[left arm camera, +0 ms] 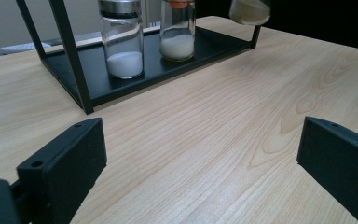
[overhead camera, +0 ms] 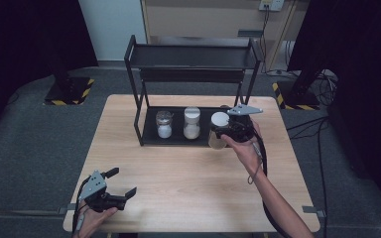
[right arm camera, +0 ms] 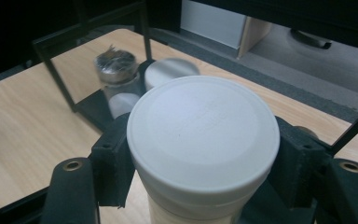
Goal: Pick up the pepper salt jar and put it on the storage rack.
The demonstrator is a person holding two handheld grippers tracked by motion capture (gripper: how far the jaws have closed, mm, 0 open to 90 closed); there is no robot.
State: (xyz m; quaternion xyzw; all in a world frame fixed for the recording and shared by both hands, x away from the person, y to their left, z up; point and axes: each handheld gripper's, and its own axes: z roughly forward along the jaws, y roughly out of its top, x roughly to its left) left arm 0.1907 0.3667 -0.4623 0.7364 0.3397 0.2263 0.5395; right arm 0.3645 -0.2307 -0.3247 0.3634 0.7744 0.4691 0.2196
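While the right gripper [overhead camera: 222,133] has its jaws clamped on the white-lidded jar [right arm camera: 203,140] near the worktop's [overhead camera: 188,173] far right, the left gripper [overhead camera: 121,183] sits at the near-left corner; jaws wide apart.

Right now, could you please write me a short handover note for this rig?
Right gripper: shut on the white-lidded jar, held at the right front edge of the rack's bottom tray.
Left gripper: open, holding nothing, near the table's front left corner.
Done: a metal-lidded jar and a second white-lidded jar stand in the tray.
Left: probably set the held jar beside them, then release.
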